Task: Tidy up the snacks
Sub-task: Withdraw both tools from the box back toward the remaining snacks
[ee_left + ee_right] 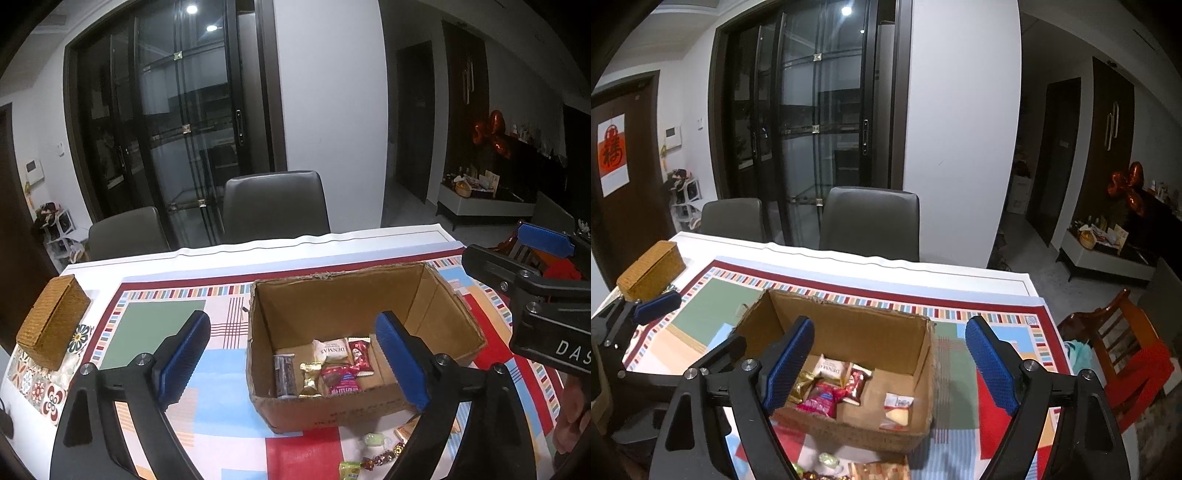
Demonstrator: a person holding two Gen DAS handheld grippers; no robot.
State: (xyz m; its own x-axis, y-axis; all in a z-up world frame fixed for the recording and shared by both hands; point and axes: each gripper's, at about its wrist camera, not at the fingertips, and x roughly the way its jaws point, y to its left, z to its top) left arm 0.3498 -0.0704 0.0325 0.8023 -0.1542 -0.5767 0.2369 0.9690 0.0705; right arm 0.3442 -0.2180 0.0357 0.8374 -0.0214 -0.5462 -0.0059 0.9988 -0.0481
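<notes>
An open cardboard box [332, 275] [849, 311] stands on the patterned tablecloth. Inside lie a white packet [330, 349] [833, 369], a red packet [360, 354], a pink packet [340, 380] [822, 400], a gold candy [310, 378] and a dark bar [284, 374]. A white-and-red packet [897, 406] lies apart in the box's right half. My left gripper [293, 360] and right gripper [892, 363] both hover open above the box's near side, with nothing between their pads. Loose candies [375, 441] [827, 461] lie on the cloth in front of the box.
A woven wicker box [53, 321] [650, 271] sits at the table's left edge. Two grey chairs [275, 203] stand behind the far edge. A wooden chair with red cloth [1123, 339] is off the table's right side.
</notes>
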